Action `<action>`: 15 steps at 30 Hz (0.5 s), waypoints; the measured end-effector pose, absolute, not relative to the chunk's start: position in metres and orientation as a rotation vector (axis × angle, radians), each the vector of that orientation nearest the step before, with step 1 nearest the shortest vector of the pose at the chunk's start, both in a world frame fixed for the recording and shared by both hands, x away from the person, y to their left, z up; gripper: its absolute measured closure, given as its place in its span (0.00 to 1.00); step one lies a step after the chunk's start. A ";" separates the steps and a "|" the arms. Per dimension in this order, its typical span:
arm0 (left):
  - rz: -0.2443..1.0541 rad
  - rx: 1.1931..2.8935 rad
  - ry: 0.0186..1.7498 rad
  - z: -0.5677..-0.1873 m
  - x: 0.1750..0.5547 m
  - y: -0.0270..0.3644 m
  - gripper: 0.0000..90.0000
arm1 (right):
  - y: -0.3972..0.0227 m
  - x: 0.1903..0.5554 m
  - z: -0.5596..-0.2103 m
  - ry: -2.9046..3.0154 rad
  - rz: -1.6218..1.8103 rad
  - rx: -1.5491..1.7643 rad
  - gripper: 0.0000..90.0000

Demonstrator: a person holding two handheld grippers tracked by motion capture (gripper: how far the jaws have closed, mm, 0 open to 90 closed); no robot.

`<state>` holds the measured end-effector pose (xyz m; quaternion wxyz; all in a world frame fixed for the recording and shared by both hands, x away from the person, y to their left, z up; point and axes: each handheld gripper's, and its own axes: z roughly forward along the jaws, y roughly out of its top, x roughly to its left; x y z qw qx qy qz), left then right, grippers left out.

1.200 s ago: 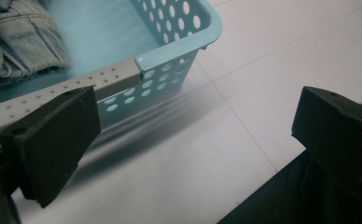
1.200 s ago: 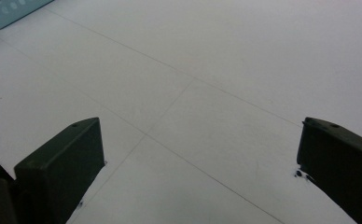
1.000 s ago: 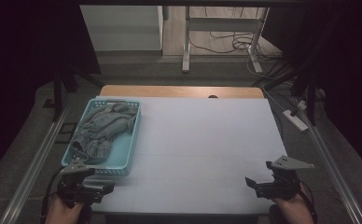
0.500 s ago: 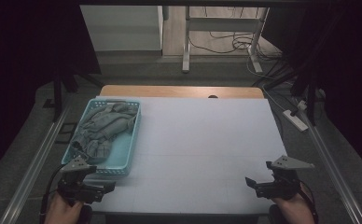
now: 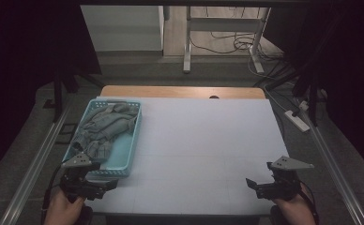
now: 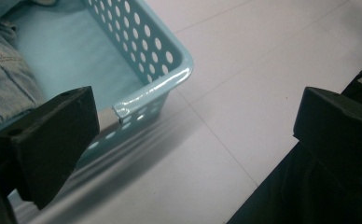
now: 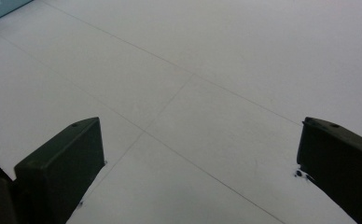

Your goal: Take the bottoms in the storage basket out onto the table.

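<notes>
Left gripper (image 5: 106, 183) edged toward basket (image 5: 129, 154), grey clothes (image 5: 102, 129) inside

Lab: white table (image 5: 208, 140), floor cables (image 5: 227, 44), aluminium rails (image 5: 34, 164).

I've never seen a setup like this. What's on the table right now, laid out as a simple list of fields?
Surface: white table
Container: light blue perforated basket, at the table's left side
Contents: crumpled grey garment lying inside the basket
Left gripper: jaws open, held by a hand just in front of the basket's near corner, gripping nothing
Right gripper: jaws open, over bare table near the front right, gripping nothing
</notes>
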<state>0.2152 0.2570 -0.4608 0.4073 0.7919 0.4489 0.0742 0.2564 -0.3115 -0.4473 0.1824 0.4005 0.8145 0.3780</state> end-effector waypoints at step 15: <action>0.194 2.001 1.121 -0.452 0.226 0.256 0.00 | -0.311 0.258 -0.448 2.306 1.059 1.136 0.01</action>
